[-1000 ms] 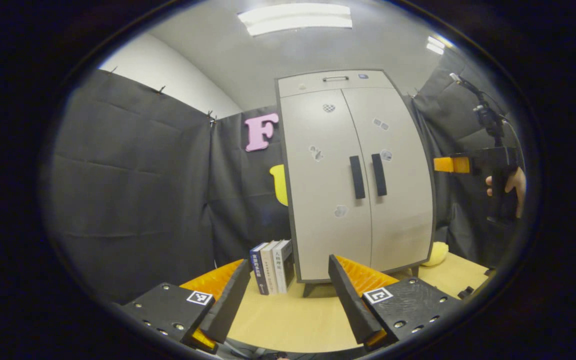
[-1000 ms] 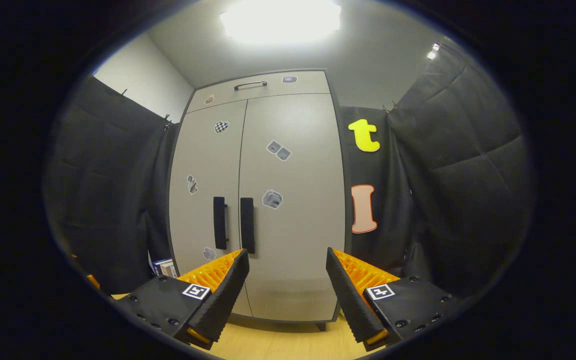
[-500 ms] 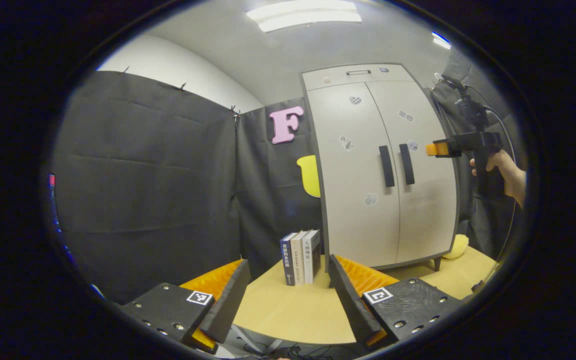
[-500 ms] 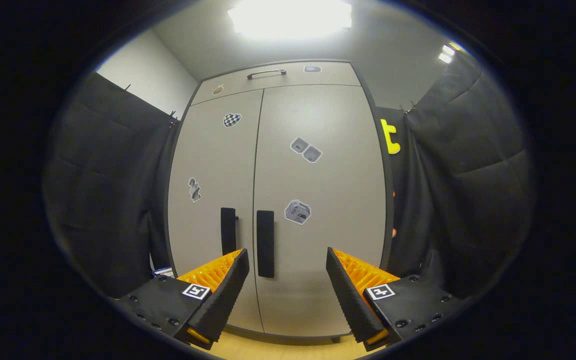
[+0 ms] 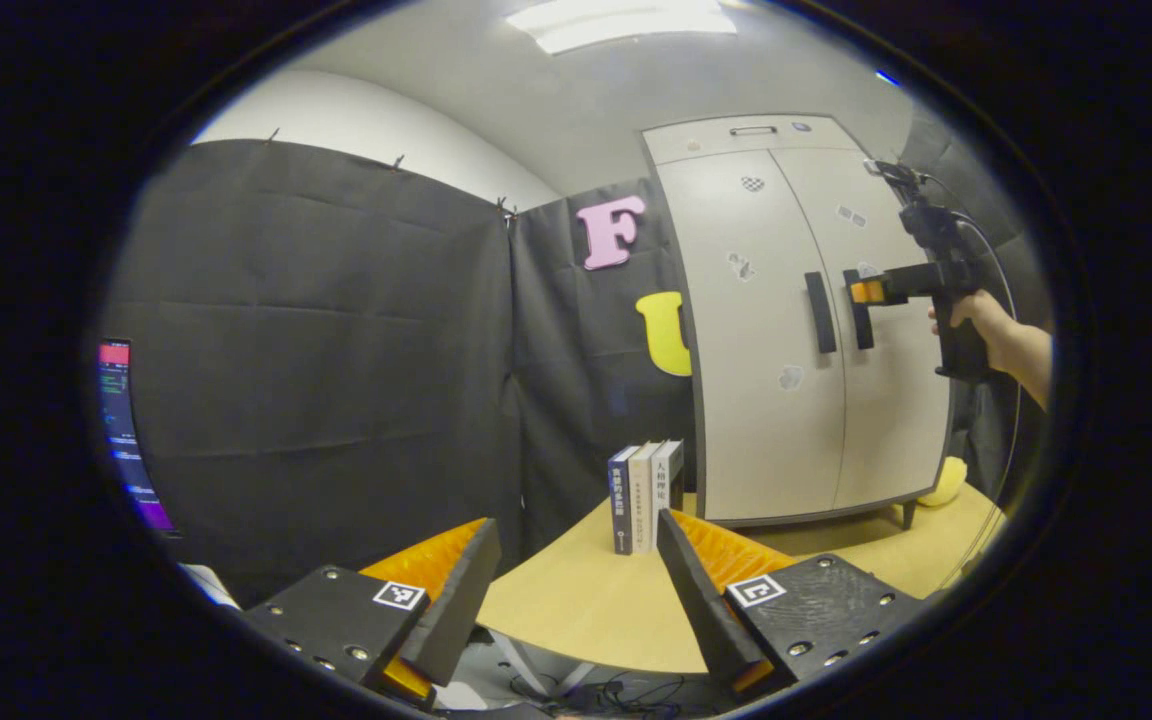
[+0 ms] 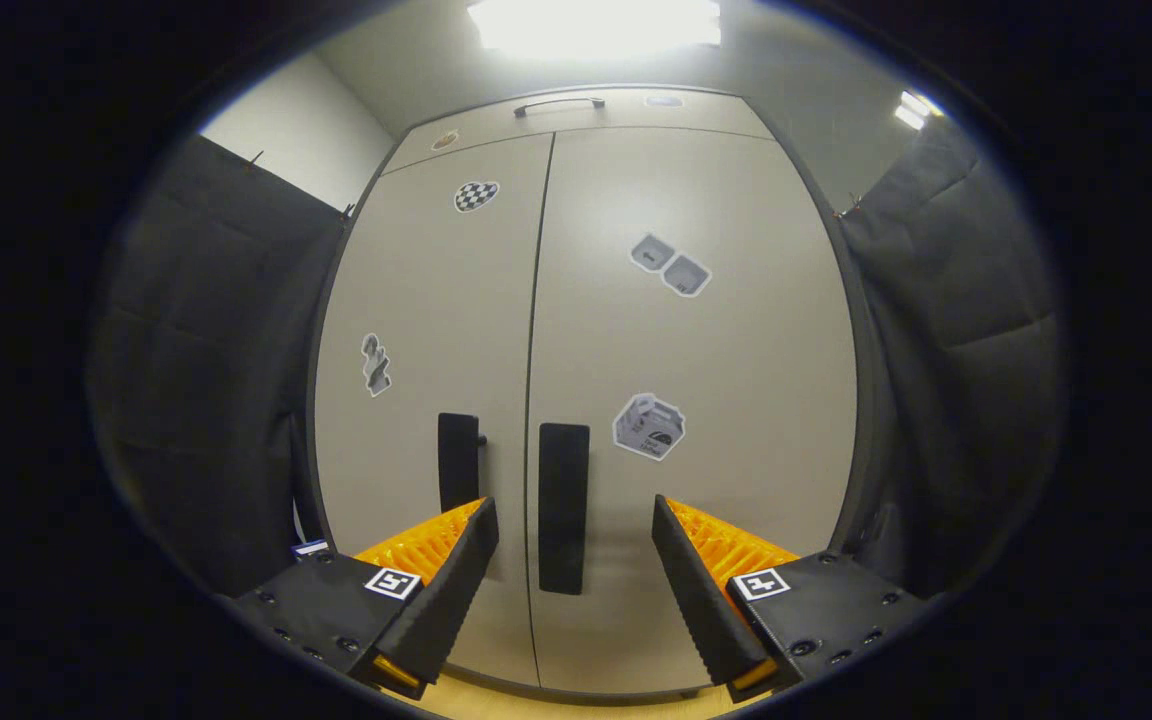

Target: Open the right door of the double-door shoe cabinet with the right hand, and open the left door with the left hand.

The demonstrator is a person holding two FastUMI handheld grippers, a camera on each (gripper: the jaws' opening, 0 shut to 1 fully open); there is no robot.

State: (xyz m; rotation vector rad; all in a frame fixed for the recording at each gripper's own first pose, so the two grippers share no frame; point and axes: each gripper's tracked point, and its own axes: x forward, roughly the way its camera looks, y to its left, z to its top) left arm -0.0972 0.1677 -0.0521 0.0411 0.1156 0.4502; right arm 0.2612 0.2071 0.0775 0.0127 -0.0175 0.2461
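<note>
- Reaching toward the shoe cabinet (image 6: 636, 330), the right claw (image 6: 576, 570) stands with its jaws wide and nothing between them; the right door's handle (image 6: 563, 505) sits between the two fingers in the right gripper view, just beyond the tips.
- Nearest in the left gripper view, the left claw (image 5: 576, 590) is also spread wide and holds nothing, hanging above the near edge of the surface (image 5: 576, 610), well apart from the cabinet.
- Farther along the surface a short row of books (image 5: 644, 492) stands upright, just left of the cabinet's foot.
- Beyond that, both doors look shut; the left door's handle (image 5: 819, 312) and the right one lie side by side at the middle seam.
- The step in hand seems to be the approach to the right door.
- Next, I judge, the right claw must ease forward until the handle lies between its fingers, close on it, then pull outward on an arc about the right-hand hinge.
</note>
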